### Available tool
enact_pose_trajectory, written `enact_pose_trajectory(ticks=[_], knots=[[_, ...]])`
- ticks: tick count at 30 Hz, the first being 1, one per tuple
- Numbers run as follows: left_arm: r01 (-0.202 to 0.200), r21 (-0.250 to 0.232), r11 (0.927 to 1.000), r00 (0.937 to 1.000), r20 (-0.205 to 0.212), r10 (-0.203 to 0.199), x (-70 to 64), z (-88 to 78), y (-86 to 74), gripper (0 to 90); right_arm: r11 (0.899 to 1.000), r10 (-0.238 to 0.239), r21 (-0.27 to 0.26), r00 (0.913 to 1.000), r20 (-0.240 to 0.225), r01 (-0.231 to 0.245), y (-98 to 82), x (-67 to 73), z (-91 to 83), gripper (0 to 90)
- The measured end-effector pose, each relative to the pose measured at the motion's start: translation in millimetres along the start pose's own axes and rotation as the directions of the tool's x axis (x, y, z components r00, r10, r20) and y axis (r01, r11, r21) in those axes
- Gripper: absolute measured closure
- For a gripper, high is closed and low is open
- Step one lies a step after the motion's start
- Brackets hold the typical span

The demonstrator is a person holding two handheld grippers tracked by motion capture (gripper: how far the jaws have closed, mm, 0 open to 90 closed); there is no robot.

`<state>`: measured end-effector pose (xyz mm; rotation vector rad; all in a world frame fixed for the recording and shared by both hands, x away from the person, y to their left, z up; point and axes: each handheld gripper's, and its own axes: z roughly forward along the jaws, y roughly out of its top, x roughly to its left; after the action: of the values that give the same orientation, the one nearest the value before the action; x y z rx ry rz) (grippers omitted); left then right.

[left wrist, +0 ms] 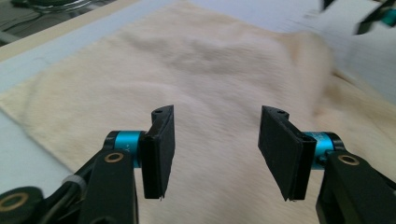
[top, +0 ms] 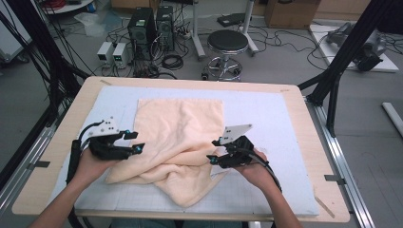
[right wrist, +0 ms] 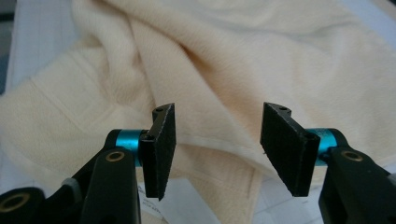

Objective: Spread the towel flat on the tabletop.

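A cream towel (top: 176, 137) lies rumpled on the white mat (top: 266, 114), flat at the far end and bunched in folds toward the near edge. My left gripper (top: 135, 142) hovers at the towel's left edge, jaws apart, with nothing between them. In the left gripper view the towel (left wrist: 205, 74) spreads out beyond the open left gripper (left wrist: 215, 156). My right gripper (top: 213, 151) stands open at the towel's right edge. In the right gripper view the open right gripper (right wrist: 215, 149) frames a folded hem of the towel (right wrist: 233, 70), pads clear of the cloth.
The mat covers a wooden table (top: 66, 123) whose edges show all round. Behind the table stand a round stool (top: 227, 45), computer towers (top: 141, 26) and tangled cables on the floor. Black frame posts (top: 349, 47) rise at the right.
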<state>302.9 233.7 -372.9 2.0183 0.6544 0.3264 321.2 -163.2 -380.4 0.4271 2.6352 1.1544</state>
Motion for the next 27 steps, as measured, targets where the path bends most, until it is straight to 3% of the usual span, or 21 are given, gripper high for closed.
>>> enact_pose_trajectory(ticks=[3, 5, 7, 10, 11, 15, 20, 23, 27], knots=[[-0.015, 0.016, 0.9998, 0.9966, 0.082, 0.014, -16.4, -1.2, -9.0, 40.5, 1.0, -0.004, 0.027, 0.9998, -0.018, 0.004, -3.3, 3.6, 16.9, 43.0], [-0.046, 0.054, 0.9975, 0.9939, 0.102, 0.04, -20.4, 2.6, -17.0, 38.2, 0.999, -0.008, 0.038, 0.9998, -0.016, 0.008, -5.5, 4.5, 28.7, 41.6], [-0.063, 0.116, 0.9912, 0.9938, 0.098, 0.052, -20.2, 10.5, -26.3, 39.2, 0.999, -0.004, 0.054, 0.9999, -0.01, 0.005, -7.2, 4.0, 39.8, 43.6], [-0.072, 0.156, 0.9851, 0.9941, 0.092, 0.058, -13.9, 18.9, -34.4, 65.1, 0.995, -0.009, 0.1, 0.9998, -0.019, 0.01, -9.8, 0.2, 50.7, 70.6], [-0.061, 0.154, 0.9862, 0.9952, 0.085, 0.048, -11.3, 20.2, -34.2, 75.7, 0.994, -0.006, 0.105, 0.9997, -0.022, 0.008, -10.0, -2.4, 47.9, 82.3], [-0.042, 0.12, 0.9919, 0.9985, 0.039, 0.038, -5.3, 21.5, -24.3, 81.1, 0.996, 0.028, 0.081, 0.9987, -0.041, -0.025, -12.2, -4.9, 31.5, 84.4], [-0.039, 0.099, 0.9943, 0.9992, 0.004, 0.039, 2.3, 32.8, -4.8, 82.4, 0.996, 0.0, 0.092, 1.0, 0.0, 0.0, -16.4, 4.9, -2.9, 84.5], [-0.018, 0.093, 0.9955, 0.9989, -0.042, 0.022, 17.8, 43.1, 7.2, 82.4, 0.996, 0.014, 0.088, 0.9992, 0.037, -0.017, -16.9, -2.4, -17.7, 84.5], [0.067, 0.077, 0.9948, 0.9951, -0.078, -0.061, 51.1, 60.9, 17.2, 82.1, 0.996, 0.043, 0.075, 0.9962, 0.076, -0.048, -12.6, -23.5, -23.3, 84.6]])
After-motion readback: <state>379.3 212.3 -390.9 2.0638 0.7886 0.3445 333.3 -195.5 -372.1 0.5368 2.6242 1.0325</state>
